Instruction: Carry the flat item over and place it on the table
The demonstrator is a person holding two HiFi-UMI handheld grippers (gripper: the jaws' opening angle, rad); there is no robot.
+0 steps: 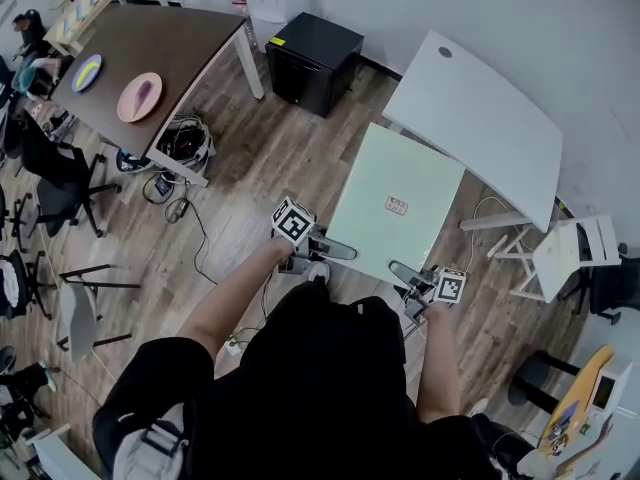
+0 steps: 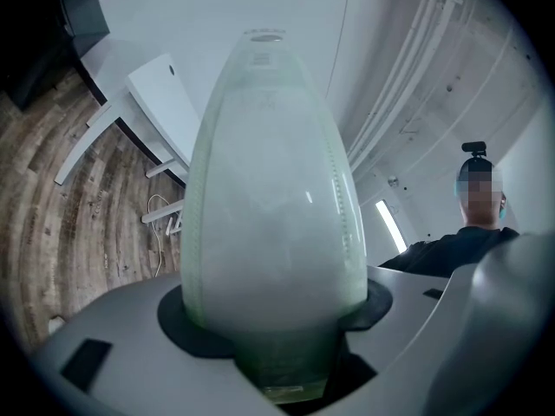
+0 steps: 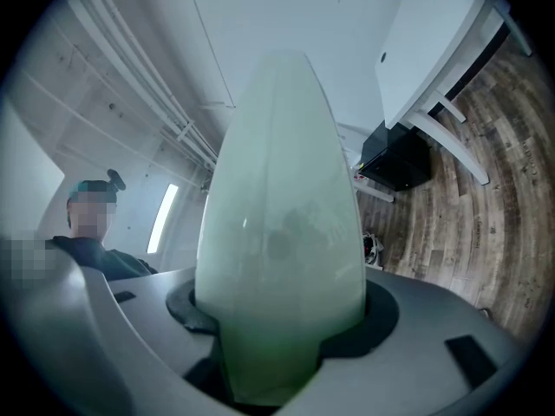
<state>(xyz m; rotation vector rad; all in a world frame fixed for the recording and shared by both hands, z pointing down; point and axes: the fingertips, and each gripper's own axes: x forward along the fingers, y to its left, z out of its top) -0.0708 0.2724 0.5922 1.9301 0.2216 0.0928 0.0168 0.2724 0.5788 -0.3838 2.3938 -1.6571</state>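
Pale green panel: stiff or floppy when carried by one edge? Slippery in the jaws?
Probably stiff: the panel is held only along its near edge by the left gripper and right gripper, yet its far edge shows no sag. Its surface looks glossy in both gripper views, so it may slip.

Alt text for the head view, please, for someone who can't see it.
Seen from above, a person holds a pale green flat panel over a wood floor, left gripper and right gripper each clamped on its near edge. A white table stands beyond it; a brown table and a black cabinet lie farther off.
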